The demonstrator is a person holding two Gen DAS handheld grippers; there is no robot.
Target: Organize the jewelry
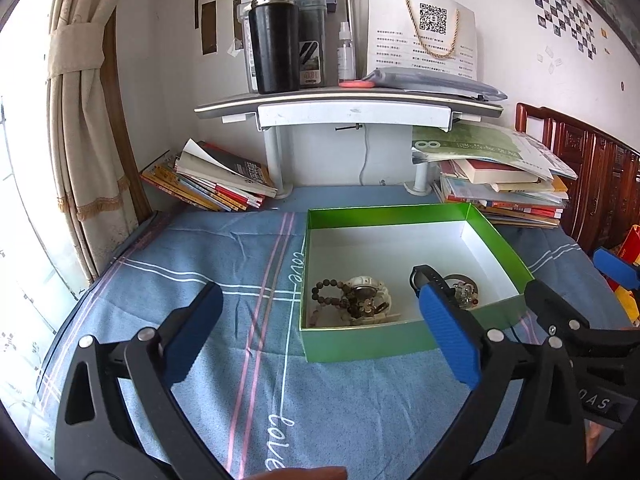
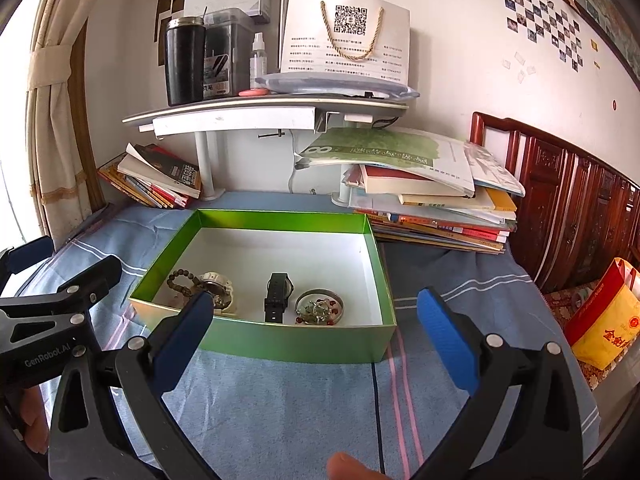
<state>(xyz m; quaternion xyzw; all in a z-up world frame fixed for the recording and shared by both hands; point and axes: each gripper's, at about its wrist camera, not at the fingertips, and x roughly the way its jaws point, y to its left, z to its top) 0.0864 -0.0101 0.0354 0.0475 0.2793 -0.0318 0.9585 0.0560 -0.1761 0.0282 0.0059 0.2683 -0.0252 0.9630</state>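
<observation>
Box: I see a shallow green box of glossy card with a plain white floor, sitting on the blue cloth.
Inside, left: a bracelet of round brown beads lies touching a chunky cream watch.
Inside, middle: a black watch with a ribbed strap lies flat and lengthwise.
Inside, right: a thin metal ring-shaped bangle encloses a cluster of clear and red beads; just beside the black watch.
Cloth: soft blue cloth with white and pink stripes and stitched script, slightly wrinkled.
Left tongs: my left gripper is spread wide with nothing between its textured blue pads, hovering over the cloth before the box.
Right tongs: my right gripper is likewise spread wide and holds nothing, facing the box's near wall.
Behind: books are stacked unevenly; a black tumbler stands on a grey shelf.
</observation>
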